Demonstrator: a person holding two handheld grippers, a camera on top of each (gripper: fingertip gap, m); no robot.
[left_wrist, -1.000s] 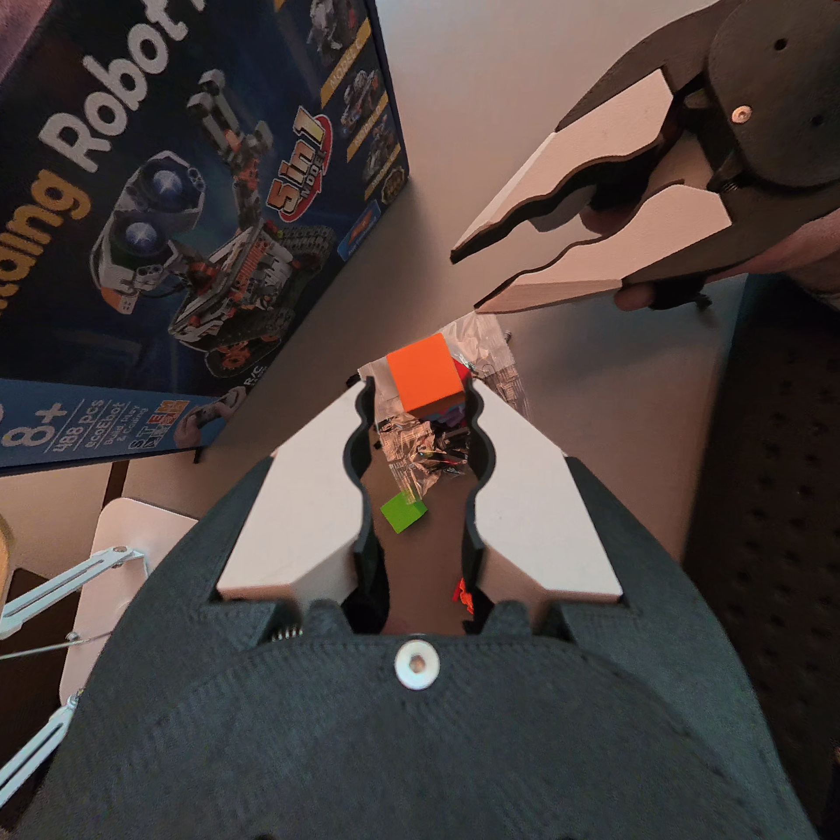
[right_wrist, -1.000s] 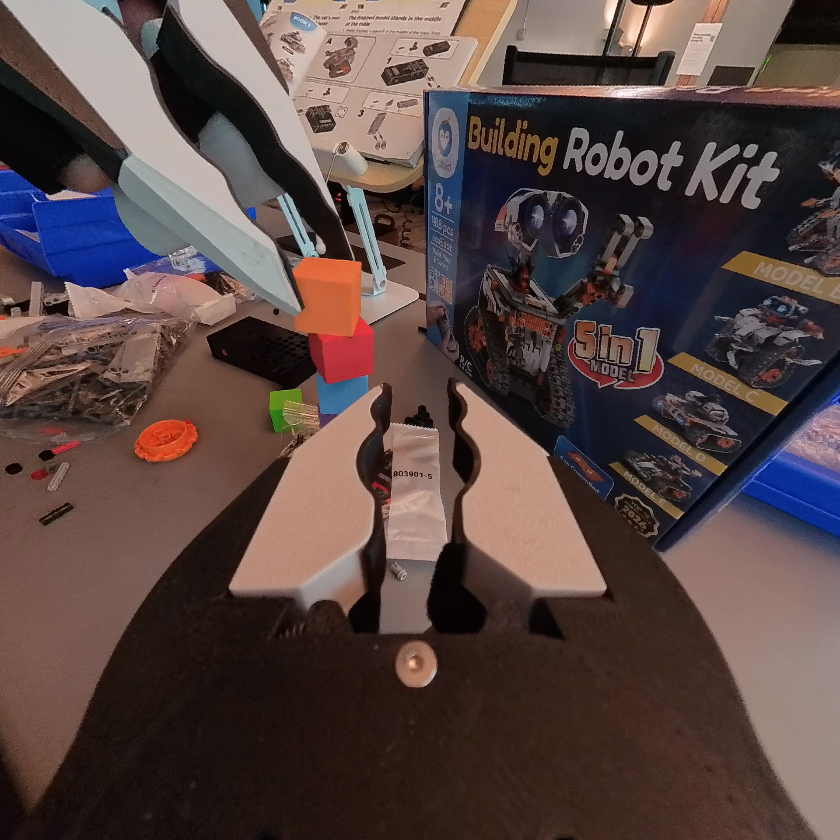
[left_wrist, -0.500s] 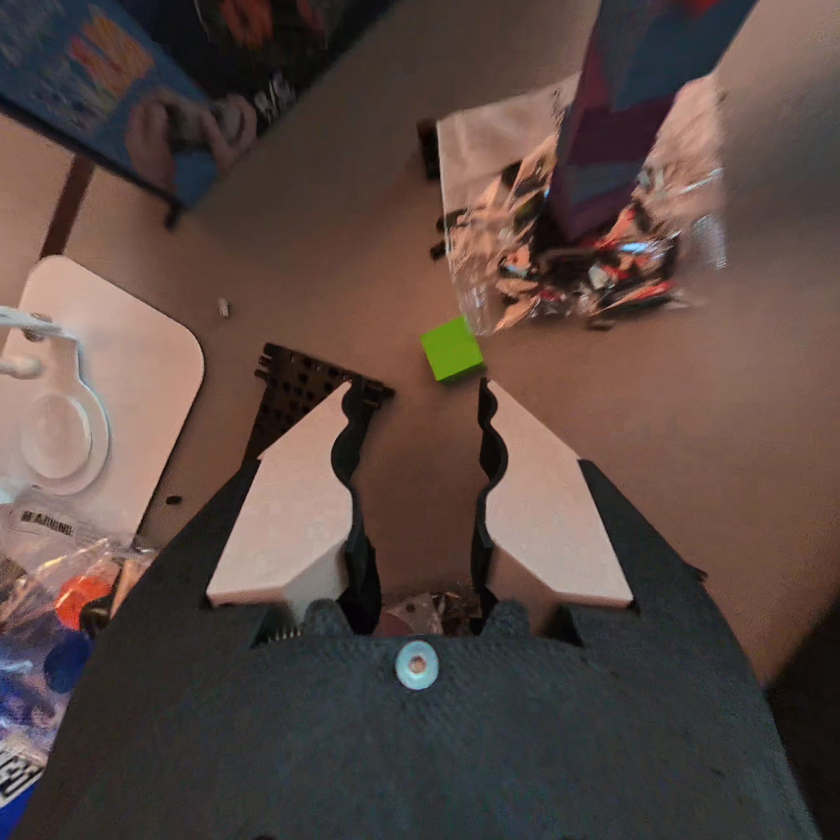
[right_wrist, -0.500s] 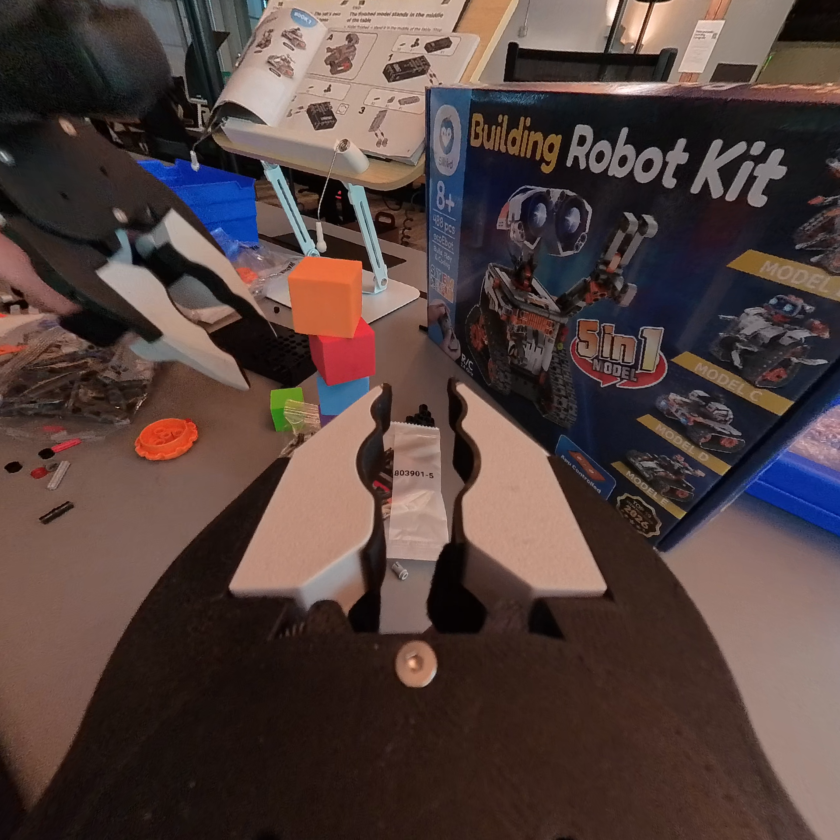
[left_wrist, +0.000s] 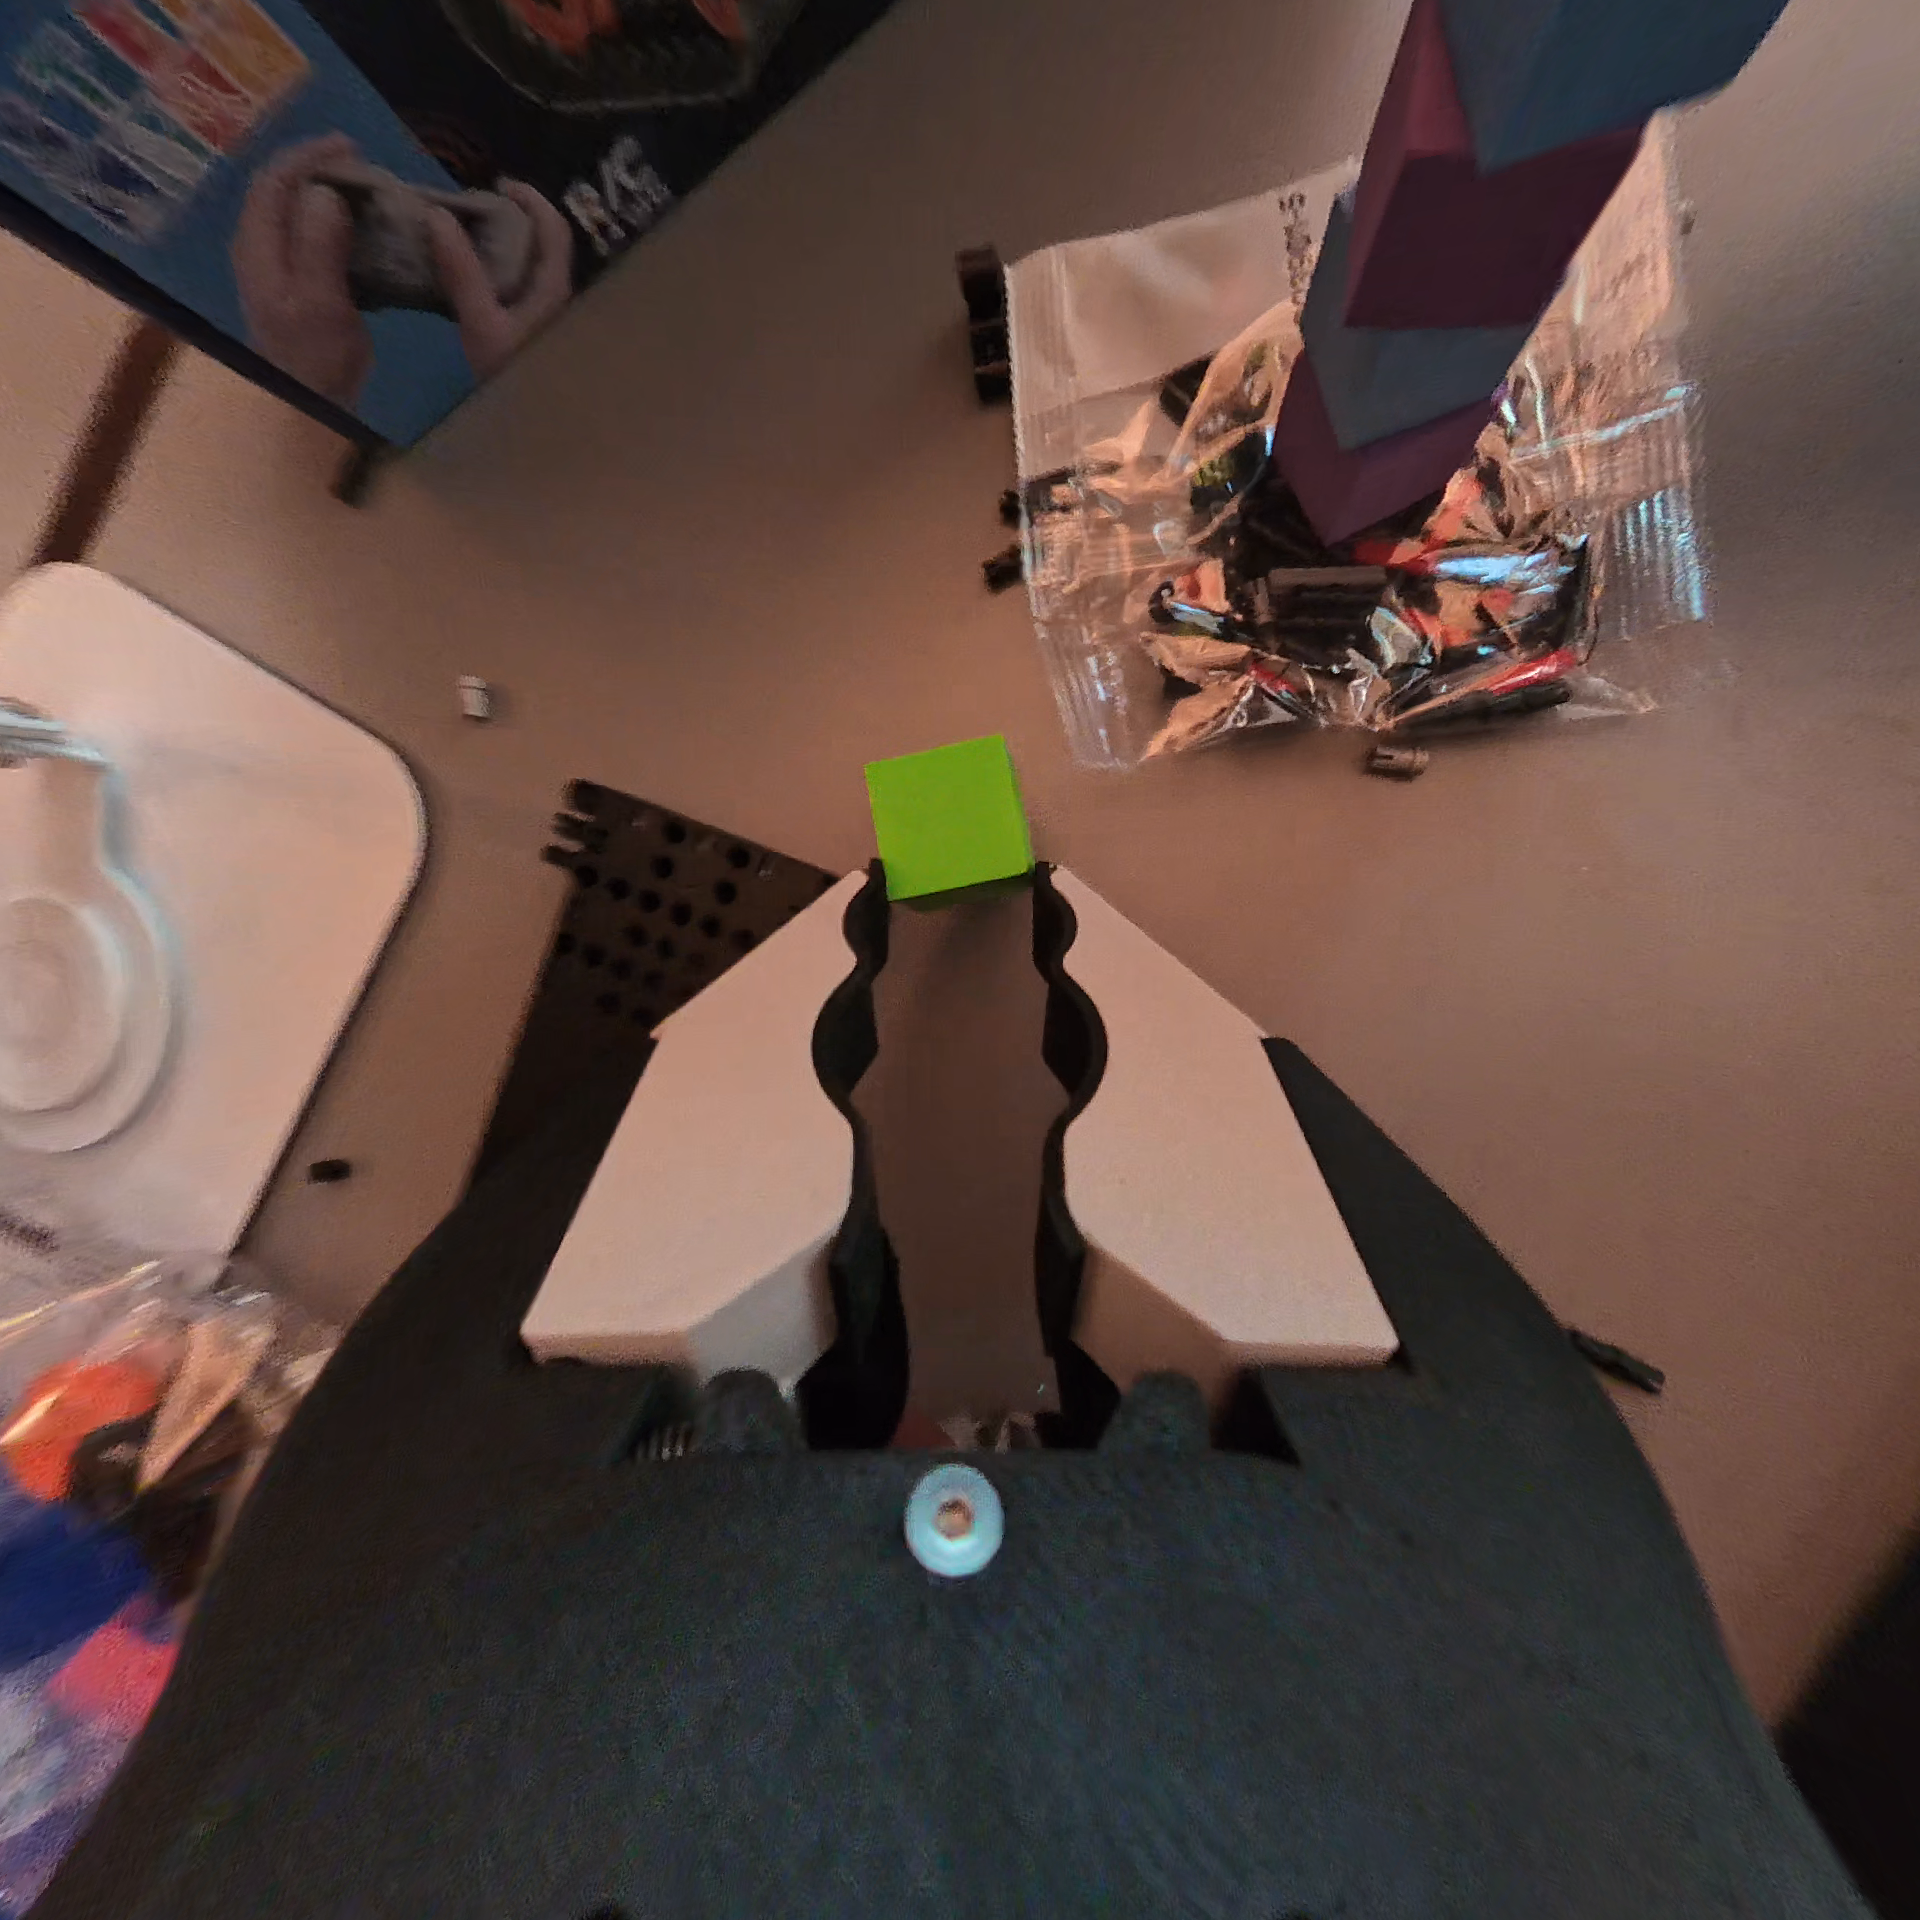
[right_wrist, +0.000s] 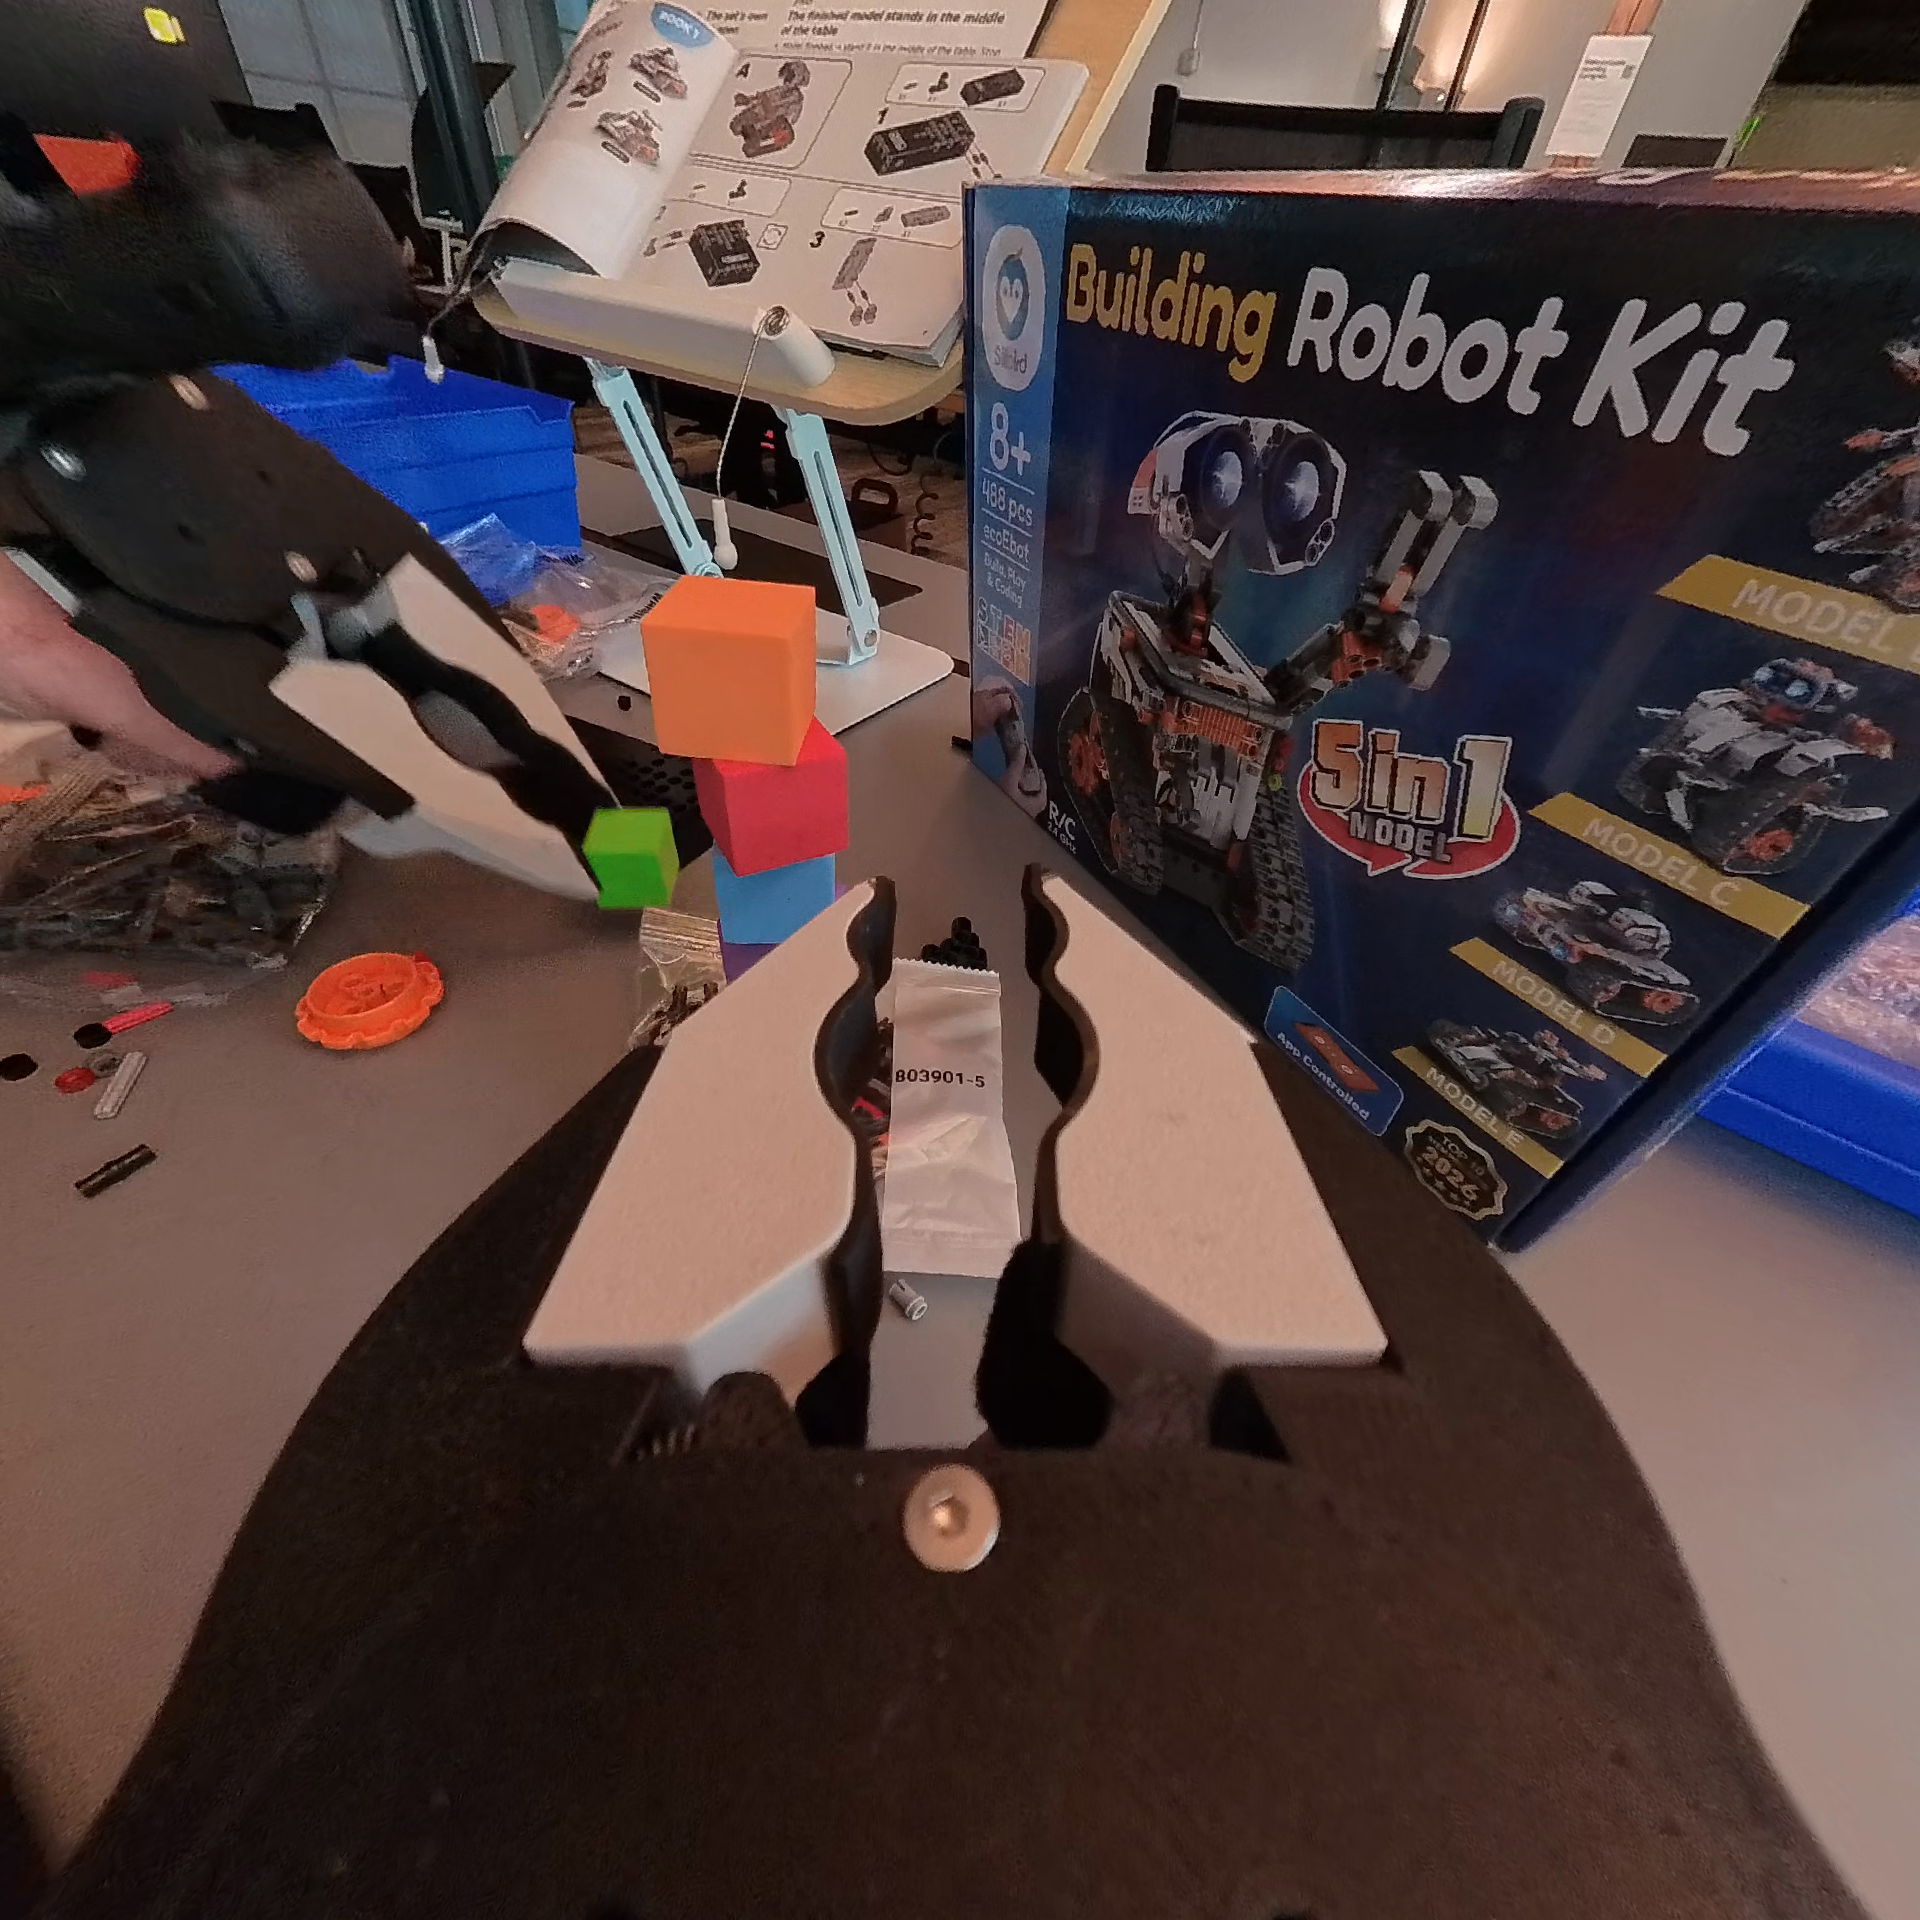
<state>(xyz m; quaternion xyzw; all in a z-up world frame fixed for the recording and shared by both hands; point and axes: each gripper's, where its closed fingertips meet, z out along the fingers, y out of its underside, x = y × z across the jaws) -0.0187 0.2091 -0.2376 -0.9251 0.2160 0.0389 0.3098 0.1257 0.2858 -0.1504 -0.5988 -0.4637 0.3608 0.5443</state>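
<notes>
My left gripper (left_wrist: 951, 883) is shut on a small green cube (left_wrist: 948, 816), with the fingertips pressing its two sides. The right wrist view shows the green cube (right_wrist: 630, 857) held off the table at that gripper's tips, just left of a tower of cubes. The tower has an orange cube (right_wrist: 727, 670) on top, then red (right_wrist: 774, 795), blue (right_wrist: 774, 894) and purple. It shows slanted at the upper right of the left wrist view (left_wrist: 1455, 260). My right gripper (right_wrist: 956, 894) is open and empty, low over a white packet (right_wrist: 945, 1101) lying on the table.
A big robot kit box (right_wrist: 1455, 623) stands at the right. A stand with an open manual (right_wrist: 769, 156) is behind the tower. A black perforated plate (left_wrist: 665, 894), clear bags of parts (left_wrist: 1351, 603), an orange gear (right_wrist: 369, 1000) and small loose parts lie around. Left tips to right tips: about 20 cm. The white packet (right_wrist: 945, 1101) lies around 12 cm away from my right fingertips.
My left gripper left the orange cube on top of the tower, opened, dropped to the green cube, closed on it and lifted it. My right gripper has not moved.
</notes>
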